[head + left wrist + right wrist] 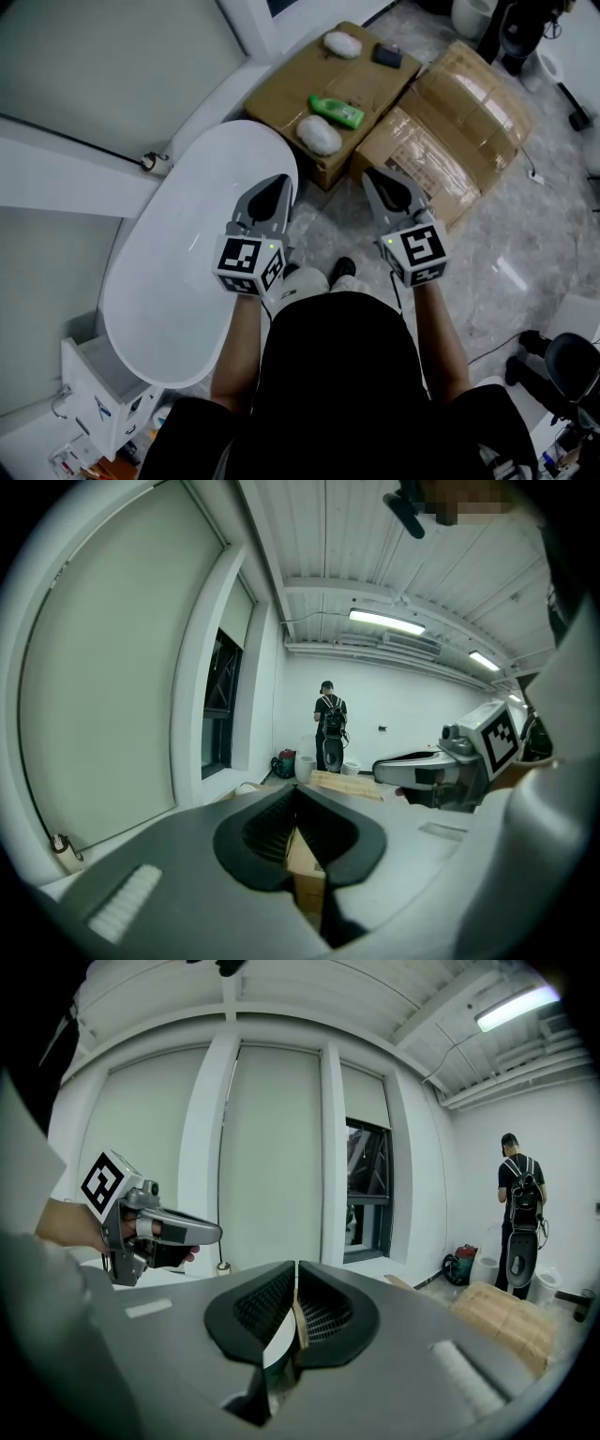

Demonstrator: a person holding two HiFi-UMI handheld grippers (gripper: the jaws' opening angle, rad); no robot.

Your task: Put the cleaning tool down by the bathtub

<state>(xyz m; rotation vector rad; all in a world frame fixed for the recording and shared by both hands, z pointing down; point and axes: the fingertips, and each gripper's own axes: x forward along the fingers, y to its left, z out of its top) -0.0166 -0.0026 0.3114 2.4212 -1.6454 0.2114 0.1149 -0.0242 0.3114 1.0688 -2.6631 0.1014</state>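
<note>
A white oval bathtub (164,281) fills the left of the head view. My left gripper (274,185) hangs over its near-right rim, jaws shut with nothing between them. To its right, my right gripper (374,178) is also shut and empty, above the floor beside a cardboard box. A white puffy cleaning pad (320,134) lies on the box by the tub, next to a green bottle (337,111); a second white pad (342,44) lies farther back. In the left gripper view the shut jaws (298,791) point level across the room; the right gripper view shows shut jaws (295,1267) likewise.
Two cardboard boxes (469,122) stand on the marble floor beyond the tub, a dark small object (387,55) on one. A white shelf unit (94,403) sits bottom left, an office chair (572,361) bottom right. A person (520,1213) stands far off by the wall.
</note>
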